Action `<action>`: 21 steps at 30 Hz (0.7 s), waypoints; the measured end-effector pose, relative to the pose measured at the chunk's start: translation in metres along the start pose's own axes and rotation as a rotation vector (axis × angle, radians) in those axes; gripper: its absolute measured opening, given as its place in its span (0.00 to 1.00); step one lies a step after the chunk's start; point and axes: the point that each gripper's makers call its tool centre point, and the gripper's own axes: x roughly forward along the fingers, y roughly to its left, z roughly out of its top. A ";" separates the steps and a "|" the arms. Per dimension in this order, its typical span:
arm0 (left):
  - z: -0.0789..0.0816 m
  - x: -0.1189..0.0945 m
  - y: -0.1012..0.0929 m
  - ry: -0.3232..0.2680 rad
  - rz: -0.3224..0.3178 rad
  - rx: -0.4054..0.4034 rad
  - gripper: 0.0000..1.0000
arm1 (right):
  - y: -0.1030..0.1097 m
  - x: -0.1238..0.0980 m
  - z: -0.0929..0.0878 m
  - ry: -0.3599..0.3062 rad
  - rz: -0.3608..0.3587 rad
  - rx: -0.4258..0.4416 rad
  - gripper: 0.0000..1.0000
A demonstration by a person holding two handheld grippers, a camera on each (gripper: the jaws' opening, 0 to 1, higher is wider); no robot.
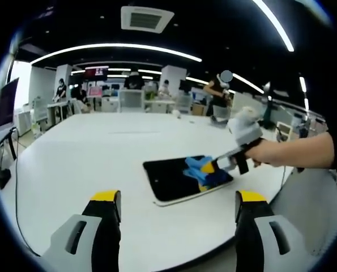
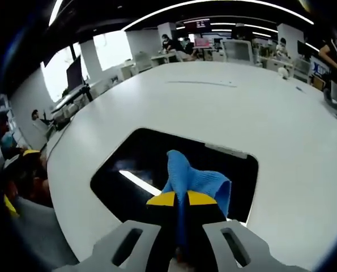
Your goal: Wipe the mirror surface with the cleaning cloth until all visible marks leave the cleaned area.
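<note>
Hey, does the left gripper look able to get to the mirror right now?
Probably yes: the left gripper is open, with bare table between it and the mirror; the right gripper presses the cloth on the far side.

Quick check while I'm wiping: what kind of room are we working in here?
Probably a large open-plan office or lab. A big white table holds the mirror under the blue cloth; behind it stand desks with monitors, with long ceiling strip lights overhead and people about.
</note>
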 end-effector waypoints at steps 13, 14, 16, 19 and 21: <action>-0.001 0.000 -0.001 0.006 -0.006 -0.001 0.82 | 0.018 -0.020 -0.023 0.011 0.011 0.070 0.00; -0.002 0.000 -0.001 0.008 -0.005 0.000 0.82 | 0.019 -0.021 -0.024 0.008 0.012 0.080 0.00; -0.002 0.000 -0.001 0.008 -0.005 -0.001 0.82 | 0.023 -0.025 -0.028 -0.003 0.022 0.122 0.00; -0.002 0.001 -0.003 0.009 -0.016 -0.004 0.82 | 0.026 -0.028 -0.030 -0.012 0.023 0.127 0.00; -0.002 0.001 -0.003 0.011 -0.016 -0.003 0.82 | 0.027 -0.028 -0.030 -0.010 0.028 0.106 0.00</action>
